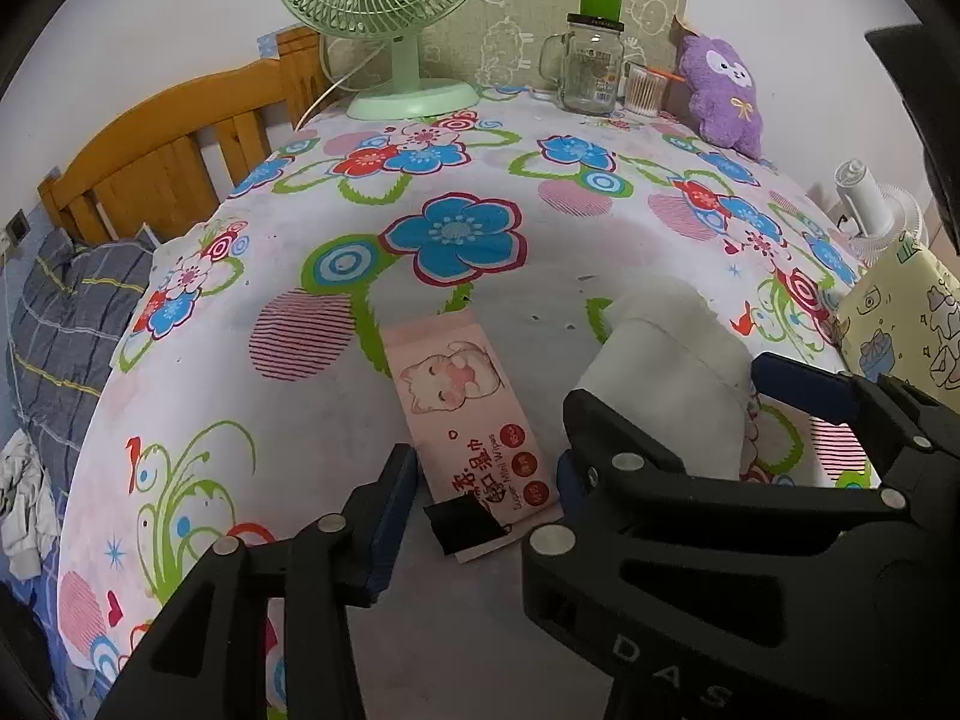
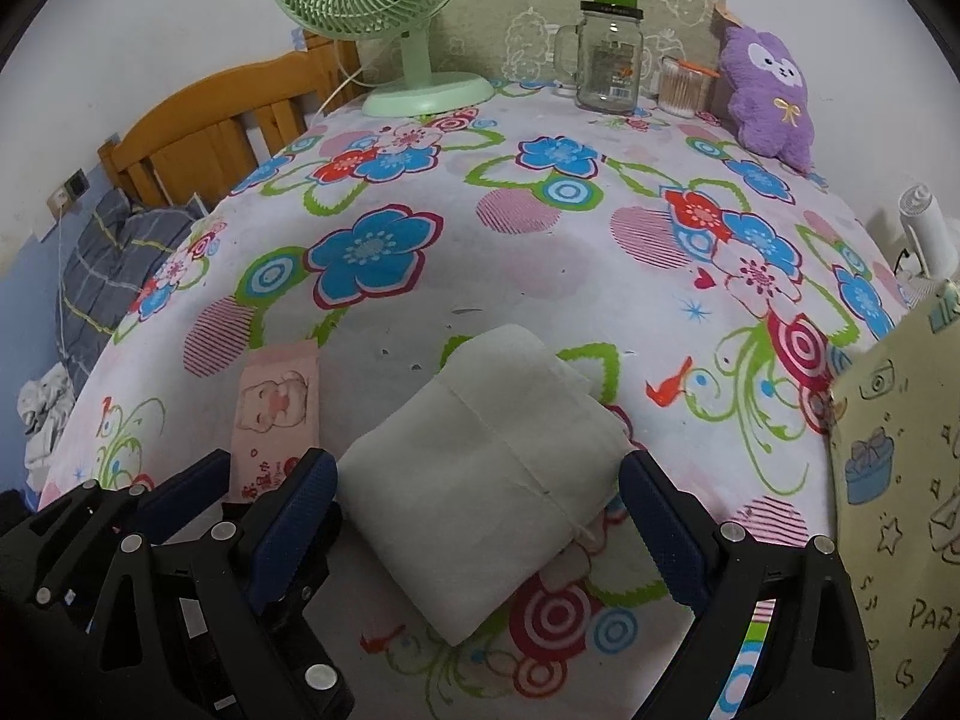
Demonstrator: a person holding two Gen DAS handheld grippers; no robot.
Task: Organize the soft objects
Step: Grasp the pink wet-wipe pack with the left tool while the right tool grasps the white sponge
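A pink wet-wipes pack (image 1: 474, 414) with a cat picture lies flat on the floral tablecloth (image 1: 480, 210). My left gripper (image 1: 486, 483) is open, its fingers on either side of the pack's near end, not touching it. A white folded soft pack (image 2: 486, 468) lies to the right of the wipes (image 2: 277, 414). My right gripper (image 2: 480, 522) is open, its fingers on either side of the white pack (image 1: 672, 378). A purple plush toy (image 2: 768, 96) sits at the far right of the table.
A green desk fan (image 2: 384, 12), a glass mug jar (image 2: 607, 60) and a cotton-swab cup (image 2: 681, 87) stand at the back. A yellow patterned bag (image 2: 900, 480) stands at the right edge. A wooden bed frame (image 1: 156, 144) and bedding are to the left.
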